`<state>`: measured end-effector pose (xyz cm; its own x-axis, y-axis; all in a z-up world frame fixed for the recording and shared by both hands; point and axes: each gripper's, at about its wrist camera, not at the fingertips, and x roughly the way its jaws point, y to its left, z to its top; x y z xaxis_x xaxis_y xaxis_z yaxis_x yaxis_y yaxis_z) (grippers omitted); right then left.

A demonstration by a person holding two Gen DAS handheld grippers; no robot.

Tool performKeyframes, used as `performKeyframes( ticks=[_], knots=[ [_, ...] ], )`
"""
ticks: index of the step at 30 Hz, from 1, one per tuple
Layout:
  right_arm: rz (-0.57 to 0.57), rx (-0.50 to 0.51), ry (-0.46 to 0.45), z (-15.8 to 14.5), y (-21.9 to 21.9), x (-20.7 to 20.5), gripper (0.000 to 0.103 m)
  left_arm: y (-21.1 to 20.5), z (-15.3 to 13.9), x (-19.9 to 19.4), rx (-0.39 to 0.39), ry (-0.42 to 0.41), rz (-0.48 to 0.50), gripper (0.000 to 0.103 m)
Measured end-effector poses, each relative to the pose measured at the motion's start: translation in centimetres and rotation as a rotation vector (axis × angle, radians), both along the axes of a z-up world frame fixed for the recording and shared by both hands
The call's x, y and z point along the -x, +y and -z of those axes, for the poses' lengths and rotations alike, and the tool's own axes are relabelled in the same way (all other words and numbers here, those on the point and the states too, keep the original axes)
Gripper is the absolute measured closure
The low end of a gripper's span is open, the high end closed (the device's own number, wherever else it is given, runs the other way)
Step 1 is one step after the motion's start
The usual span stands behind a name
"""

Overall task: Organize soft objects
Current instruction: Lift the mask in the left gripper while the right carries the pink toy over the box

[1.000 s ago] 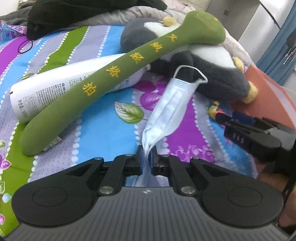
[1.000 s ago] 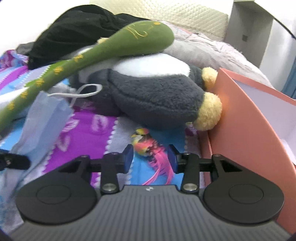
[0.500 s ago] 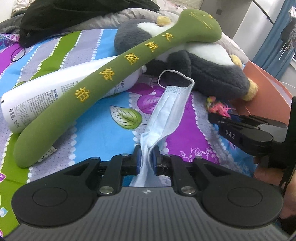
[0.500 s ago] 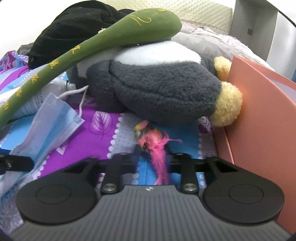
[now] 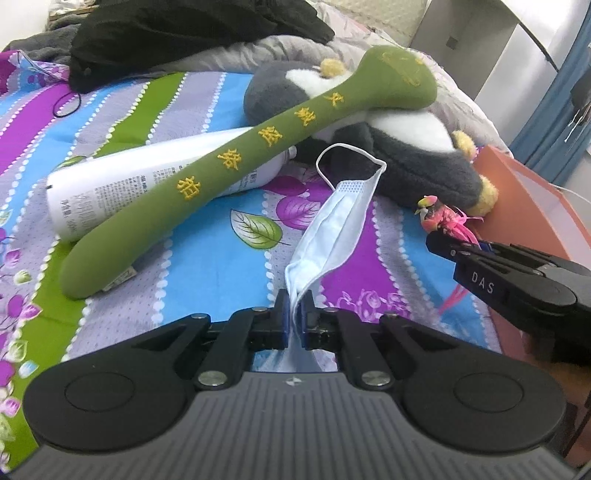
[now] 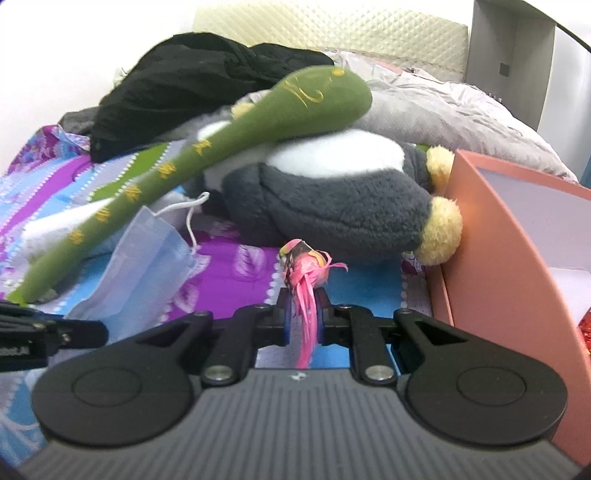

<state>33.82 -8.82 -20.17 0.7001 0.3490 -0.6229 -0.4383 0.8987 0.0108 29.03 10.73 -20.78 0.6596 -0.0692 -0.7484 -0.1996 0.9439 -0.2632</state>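
My left gripper [image 5: 294, 312] is shut on a light blue face mask [image 5: 334, 229], which hangs up and away from the jaws above the bedsheet. My right gripper [image 6: 303, 309] is shut on a small pink feathered bird toy [image 6: 306, 269], lifted off the sheet; the toy also shows in the left wrist view [image 5: 441, 219]. A long green plush stick with yellow characters [image 5: 236, 166] leans on a grey and white plush penguin [image 6: 332, 206]. The mask also shows in the right wrist view [image 6: 147, 254].
A white bottle [image 5: 147, 184] lies under the green stick. An orange box [image 6: 517, 240] stands open at the right, next to the penguin. Black clothing [image 5: 177, 33] and a grey blanket [image 6: 461, 114] lie at the back of the striped floral bedsheet [image 5: 207, 266].
My right gripper has closed on the pink bird toy and lifted it off the sheet. My left gripper has kept hold of the mask and raised it a little.
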Motion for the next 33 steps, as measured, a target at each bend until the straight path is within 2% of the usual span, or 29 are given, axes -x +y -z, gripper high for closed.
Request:
performKeyframes(
  ticks=[8, 18, 27, 33],
  knots=[
    [-0.02, -0.035, 0.014, -3.4, -0.9, 3.9, 0.088, -1.2, -2.9, 3.3, 0.007, -0.026, -0.013, 0.096],
    [-0.01, -0.069, 0.042, -5.8, -3.0, 9.3, 0.087, -2.5, -5.5, 8.6, 0.02, -0.045, -0.023, 0.096],
    [-0.01, -0.088, 0.113, -6.9, -4.8, 13.9, 0.088, -3.8, -5.6, 13.5, 0.04, -0.01, -0.026, 0.096],
    [-0.012, -0.08, 0.129, -7.5, -5.6, 16.4, 0.087, -5.0, -5.9, 15.5, 0.056, -0.001, -0.01, 0.096]
  ],
)
